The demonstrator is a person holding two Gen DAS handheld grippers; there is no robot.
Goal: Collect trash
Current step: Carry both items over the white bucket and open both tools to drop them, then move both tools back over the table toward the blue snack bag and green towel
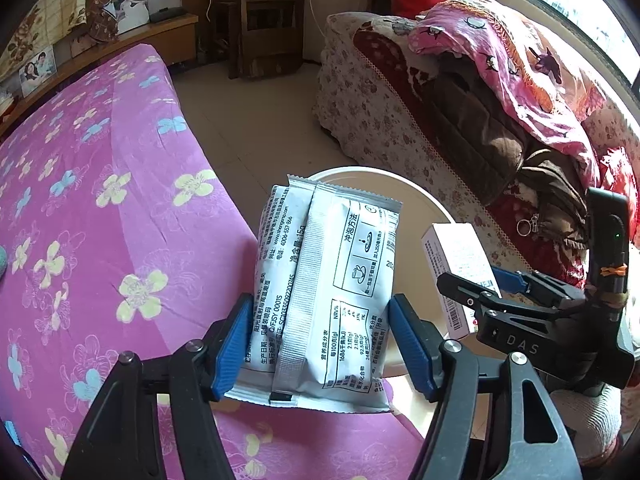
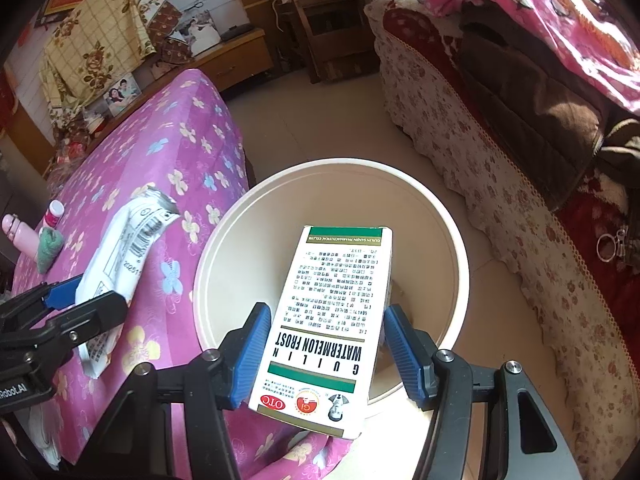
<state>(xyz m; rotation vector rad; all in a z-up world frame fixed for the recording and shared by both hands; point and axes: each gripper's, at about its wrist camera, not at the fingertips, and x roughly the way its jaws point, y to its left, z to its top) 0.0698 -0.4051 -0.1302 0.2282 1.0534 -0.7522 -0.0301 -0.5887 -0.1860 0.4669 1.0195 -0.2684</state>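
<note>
Light: bright daylight came from the window (image 1: 568,4), right of the jaws.
Glare: floor (image 1: 256,120) ahead washed pale.
Edges: fisheye bent them; corners were black.
Focus: sharp between the jaws.

bed (image 2: 168,168): pink cover with yellow and blue flowers | on bed, far left end: pink bottle (image 2: 18,236), small pink-and-white bottle (image 2: 53,213), green cloth (image 2: 49,248), all close together | floor (image 1: 256,120): pale tiles | on floor: round white bucket (image 2: 452,240), just beside the bed, between bed and flowery sofa (image 2: 460,128)
</note>
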